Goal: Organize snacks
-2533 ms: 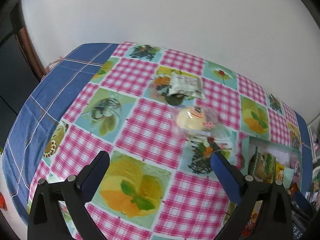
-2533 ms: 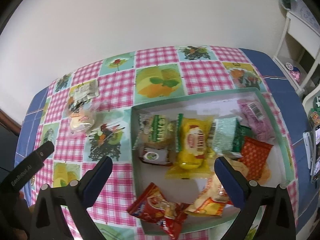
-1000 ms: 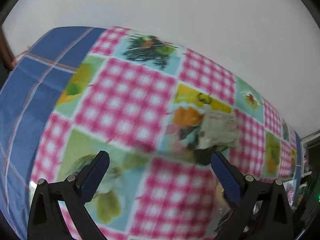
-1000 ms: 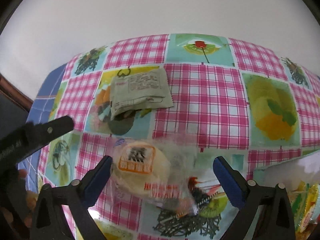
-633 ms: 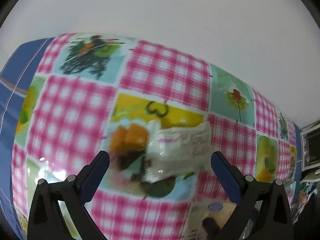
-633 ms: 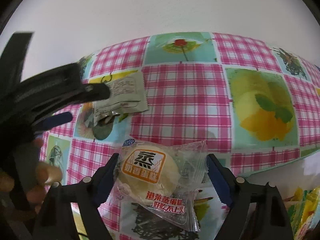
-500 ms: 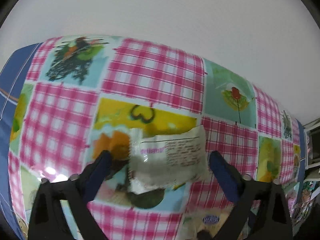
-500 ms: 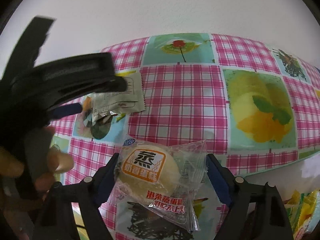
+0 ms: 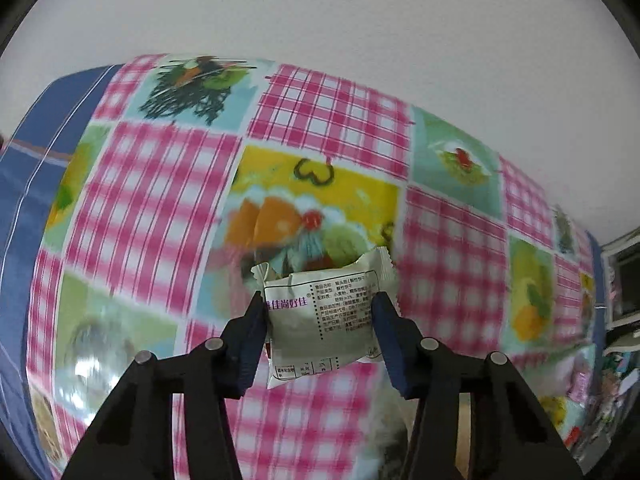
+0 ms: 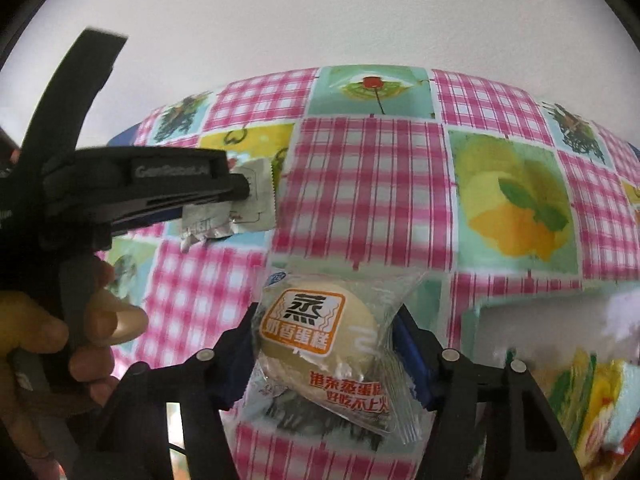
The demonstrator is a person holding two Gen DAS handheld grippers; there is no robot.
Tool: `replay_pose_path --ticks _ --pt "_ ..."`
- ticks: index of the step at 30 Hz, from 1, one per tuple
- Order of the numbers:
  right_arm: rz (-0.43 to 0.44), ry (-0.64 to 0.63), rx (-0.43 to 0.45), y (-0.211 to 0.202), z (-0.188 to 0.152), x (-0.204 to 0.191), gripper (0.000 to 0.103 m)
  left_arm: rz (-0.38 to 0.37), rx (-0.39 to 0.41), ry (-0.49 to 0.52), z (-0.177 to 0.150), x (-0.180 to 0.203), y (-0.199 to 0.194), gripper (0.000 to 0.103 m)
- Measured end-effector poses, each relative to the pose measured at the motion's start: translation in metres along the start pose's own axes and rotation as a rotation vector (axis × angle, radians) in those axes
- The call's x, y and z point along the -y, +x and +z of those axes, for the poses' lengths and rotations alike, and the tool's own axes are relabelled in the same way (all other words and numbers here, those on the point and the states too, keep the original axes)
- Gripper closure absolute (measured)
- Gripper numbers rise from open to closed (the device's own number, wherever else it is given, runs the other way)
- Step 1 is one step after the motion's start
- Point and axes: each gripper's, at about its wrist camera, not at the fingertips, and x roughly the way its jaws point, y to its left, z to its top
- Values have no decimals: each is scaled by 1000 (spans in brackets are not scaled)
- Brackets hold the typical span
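Blue pads line the fingers of both grippers, and each pair has just been closing onto a snack. Nearest in the right wrist view, the right gripper (image 10: 326, 344) clamps a clear-wrapped steamed cake (image 10: 320, 334) with an orange label, its pads pressing the wrapper on both sides while the packet's lower seam hangs towards the camera. Just right of it lies the pale green tray (image 10: 532, 300), its near left corner showing, with blurred yellow and green packets (image 10: 588, 392) inside at the lower right. To the left a person's hand (image 10: 60, 344) grips the black handle of the other tool, which crosses the view and hides part of the cloth behind it.

In the left wrist view, the left gripper (image 9: 320, 312) holds a pale grey-green snack packet (image 9: 324, 320), printed text up, its sides pinched between the two pads and its crimped top edge standing past the fingertips. In the right wrist view the same packet (image 10: 256, 204) pokes out beyond the black finger.

Under everything spreads the bench (image 9: 328, 108), covered in a pink-checked cloth with fruit and dessert pictures and a blue border at the far left. Beyond it rises a plain white wall (image 9: 360, 20).
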Motion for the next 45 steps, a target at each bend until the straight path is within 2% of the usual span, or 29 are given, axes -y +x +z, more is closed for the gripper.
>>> replay_pose_path --ticks 2,7,11,18,21,25,27,30,32,35,37,38,39,45 --pt "16 8 6 -14 -10 2 37 -15 11 0 -12 4 -14 50" --pt "50 47 55 -71 -31 27 37 -107 69 -10 -53 32 -68 49" --pt "-43 105 102 -111 -45 77 37 -157 75 53 -83 72 -91 49" --pt "-143 294 131 -142 -73 179 37 -208 0 187 -136 166 -79 48" --pt "-172 355 132 -142 -78 210 37 -210 -31 195 -150 185 -65 49" --pt "-148 373 132 -143 -86 222 32 -214 -53 180 -162 189 -59 47" --pt "-152 363 138 -146 -89 222 22 -193 -36 167 -169 182 -63 39" --pt "-161 365 146 -150 -95 217 17 -147 1 150 -178 165 -77 31" --pt "-158 363 152 -156 -100 210 14 -84 30 147 -184 152 -86 21" --pt "-160 339 154 -162 -113 190 12 45 101 160 -197 125 -104 10" --pt "-163 318 155 -164 -122 176 6 126 131 175 -208 109 -111 5" --pt "-163 307 158 -165 -126 168 1 148 137 179 -213 101 -113 4" --pt "-164 297 157 -164 -131 161 0 158 141 182 -216 94 -115 4" --pt "-182 231 140 -157 -153 121 0 219 158 176 -233 62 -135 4"
